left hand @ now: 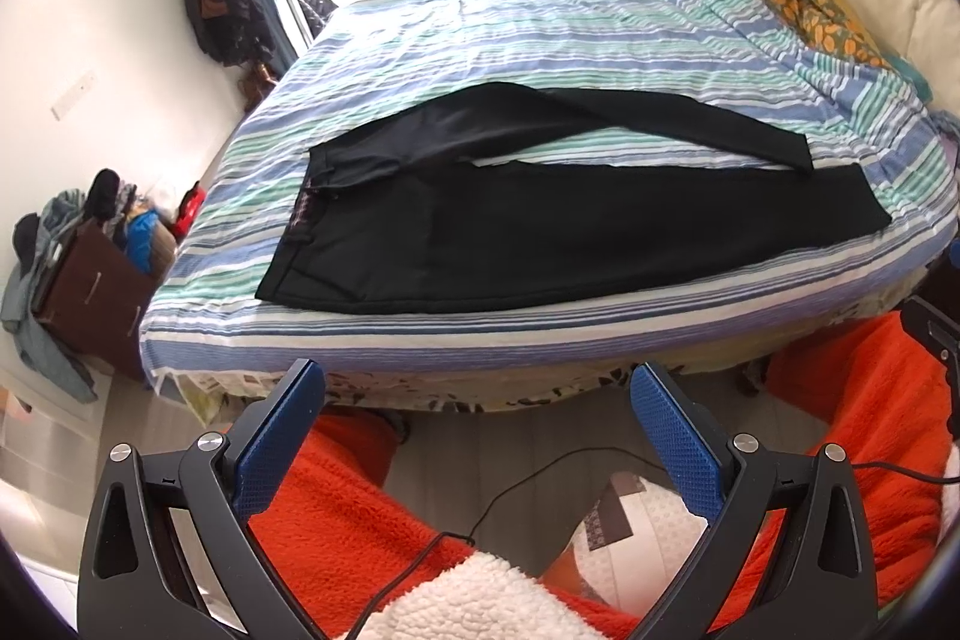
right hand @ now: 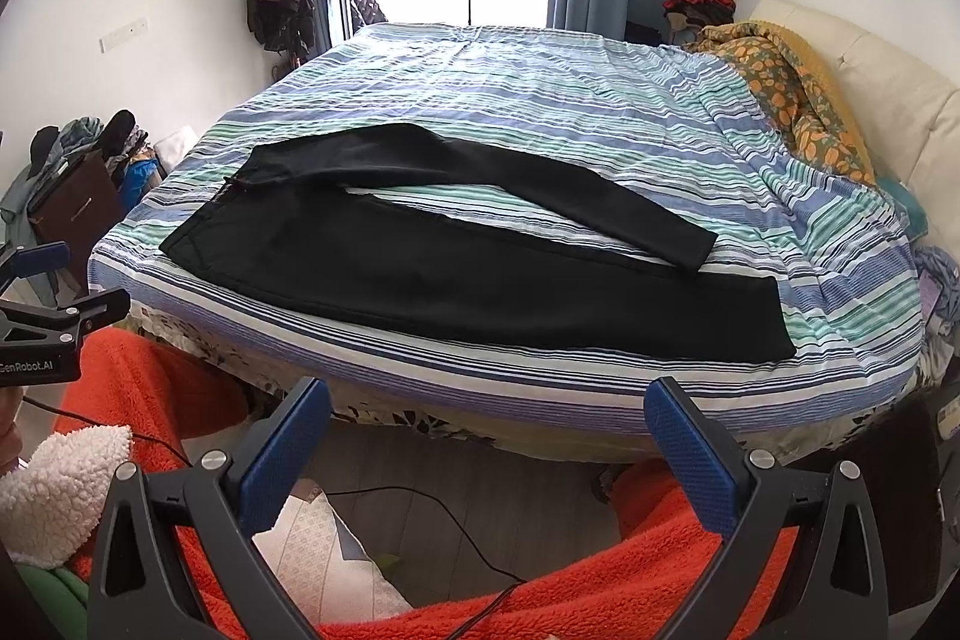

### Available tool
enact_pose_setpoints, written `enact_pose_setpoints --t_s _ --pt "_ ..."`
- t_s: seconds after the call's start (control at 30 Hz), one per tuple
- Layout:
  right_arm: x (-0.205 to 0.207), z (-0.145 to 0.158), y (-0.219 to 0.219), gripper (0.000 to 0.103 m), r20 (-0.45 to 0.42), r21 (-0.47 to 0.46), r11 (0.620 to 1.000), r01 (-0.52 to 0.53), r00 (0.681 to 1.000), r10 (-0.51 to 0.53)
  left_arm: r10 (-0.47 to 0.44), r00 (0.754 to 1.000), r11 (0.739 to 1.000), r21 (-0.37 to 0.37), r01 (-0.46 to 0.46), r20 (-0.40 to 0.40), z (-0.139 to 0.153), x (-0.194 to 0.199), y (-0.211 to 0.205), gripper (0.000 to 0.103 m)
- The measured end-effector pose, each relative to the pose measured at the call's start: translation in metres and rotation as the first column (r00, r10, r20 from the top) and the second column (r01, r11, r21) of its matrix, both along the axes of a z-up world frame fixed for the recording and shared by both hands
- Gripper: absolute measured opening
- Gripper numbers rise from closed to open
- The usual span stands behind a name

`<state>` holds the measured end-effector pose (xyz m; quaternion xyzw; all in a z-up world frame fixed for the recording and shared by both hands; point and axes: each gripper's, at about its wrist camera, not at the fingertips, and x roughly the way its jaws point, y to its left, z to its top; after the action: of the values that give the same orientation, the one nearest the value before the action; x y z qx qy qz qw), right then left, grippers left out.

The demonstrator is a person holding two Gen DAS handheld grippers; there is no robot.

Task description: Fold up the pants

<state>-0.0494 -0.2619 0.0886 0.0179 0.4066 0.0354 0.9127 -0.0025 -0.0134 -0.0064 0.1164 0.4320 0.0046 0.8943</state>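
Note:
Black pants lie flat on the striped bed, waistband to the left, both legs reaching right, the far leg angled across toward the near one. They also show in the right wrist view. My left gripper is open and empty, held below the bed's near edge, short of the pants. My right gripper is open and empty, also below the bed's near edge. The left gripper's body shows at the left of the right wrist view.
A yellow-orange patterned blanket is bunched at the bed's right by a cream headboard. A brown nightstand with piled clothes stands left of the bed. An orange fleece garment and a black cable lie below the grippers.

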Motion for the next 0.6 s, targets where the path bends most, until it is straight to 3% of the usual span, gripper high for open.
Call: enact_pose_setpoints --t_s 0.6 --pt "0.0014 0.0012 0.0042 0.103 0.010 -0.138 0.988 0.073 0.997 -0.072 0.015 1.000 1.000 -0.002 -0.015 -0.012 -0.0049 0.0021 0.0028 0.102"
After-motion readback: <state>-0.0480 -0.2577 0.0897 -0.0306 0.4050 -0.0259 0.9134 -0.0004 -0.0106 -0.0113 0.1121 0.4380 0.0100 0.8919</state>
